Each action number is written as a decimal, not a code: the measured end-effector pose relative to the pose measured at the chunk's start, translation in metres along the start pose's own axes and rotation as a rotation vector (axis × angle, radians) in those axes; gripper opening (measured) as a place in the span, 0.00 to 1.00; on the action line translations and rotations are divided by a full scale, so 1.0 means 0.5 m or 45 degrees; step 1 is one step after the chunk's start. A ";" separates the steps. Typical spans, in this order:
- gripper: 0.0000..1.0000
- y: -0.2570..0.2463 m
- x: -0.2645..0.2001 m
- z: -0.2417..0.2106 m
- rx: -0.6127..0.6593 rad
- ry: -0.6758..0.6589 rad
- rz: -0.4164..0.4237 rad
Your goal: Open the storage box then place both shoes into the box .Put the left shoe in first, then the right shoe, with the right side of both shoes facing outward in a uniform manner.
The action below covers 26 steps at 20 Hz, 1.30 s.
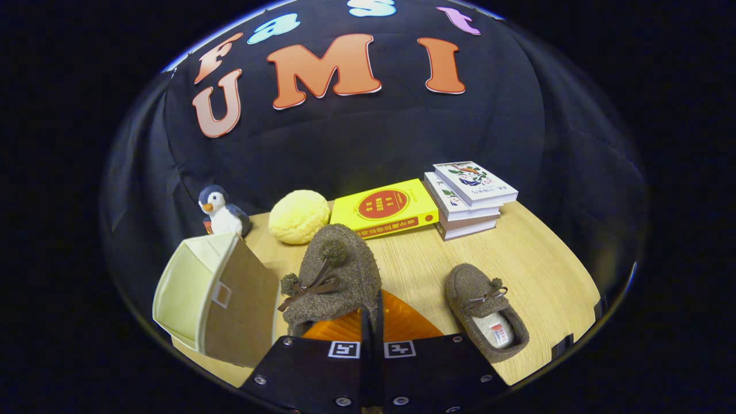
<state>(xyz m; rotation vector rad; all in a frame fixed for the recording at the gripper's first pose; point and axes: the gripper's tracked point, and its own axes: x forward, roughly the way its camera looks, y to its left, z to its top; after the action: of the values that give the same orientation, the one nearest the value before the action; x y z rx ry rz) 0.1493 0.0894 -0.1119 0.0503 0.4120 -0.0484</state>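
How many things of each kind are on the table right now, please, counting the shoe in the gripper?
Shoes: 2, one clamped between the gripper fingers, one lying on the table
Storage boxes: 1
Books: 4, one yellow, three stacked
Plush toys: 2, a penguin and a yellow ball
Total: 9

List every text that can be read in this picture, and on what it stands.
Yellow book: cover characters too blurred to read.
Stacked books: print too small.
Slipper on the table: insole tag blurred.
Held slipper, in the shut gripper: no text.
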 end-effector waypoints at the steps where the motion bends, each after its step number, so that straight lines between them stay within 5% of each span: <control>1: 0.01 0.024 -0.015 0.023 0.007 -0.024 0.001; 10: 0.01 0.301 -0.099 0.090 0.083 -0.096 0.079; 17: 0.01 0.491 -0.060 0.003 0.093 0.012 0.178; 26: 0.03 0.585 0.023 -0.136 -0.012 0.160 0.151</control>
<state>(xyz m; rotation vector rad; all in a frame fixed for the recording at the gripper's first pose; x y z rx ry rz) 0.1497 0.3849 -0.1675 0.0684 0.5340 0.0742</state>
